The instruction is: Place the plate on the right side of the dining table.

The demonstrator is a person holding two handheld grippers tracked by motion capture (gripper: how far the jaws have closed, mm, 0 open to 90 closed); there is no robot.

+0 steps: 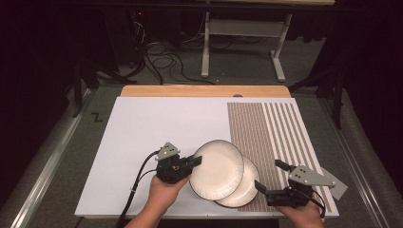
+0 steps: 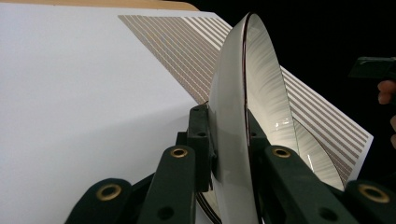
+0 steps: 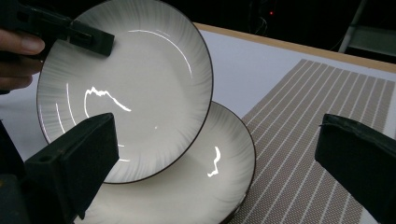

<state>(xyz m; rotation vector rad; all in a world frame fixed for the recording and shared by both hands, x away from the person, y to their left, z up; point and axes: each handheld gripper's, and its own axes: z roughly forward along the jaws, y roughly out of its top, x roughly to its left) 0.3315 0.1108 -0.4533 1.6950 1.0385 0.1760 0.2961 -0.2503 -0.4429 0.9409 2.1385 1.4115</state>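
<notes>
Two white plates with dark rims overlap near the front of the white board. The upper plate is tilted up, its left rim clamped by my left gripper, which is shut on it. In the left gripper view this plate stands edge-on between the jaws of the left gripper. The lower plate lies flat, partly on the striped mat. My right gripper stands open just right of the lower plate. The right gripper view has its jaws wide apart before both plates, with the lower plate between them.
A brown striped placemat covers the board's right part. The wooden table edge runs along the back. Beyond it are cables and a metal stand on the floor. A grey plate sticks past the board's right edge.
</notes>
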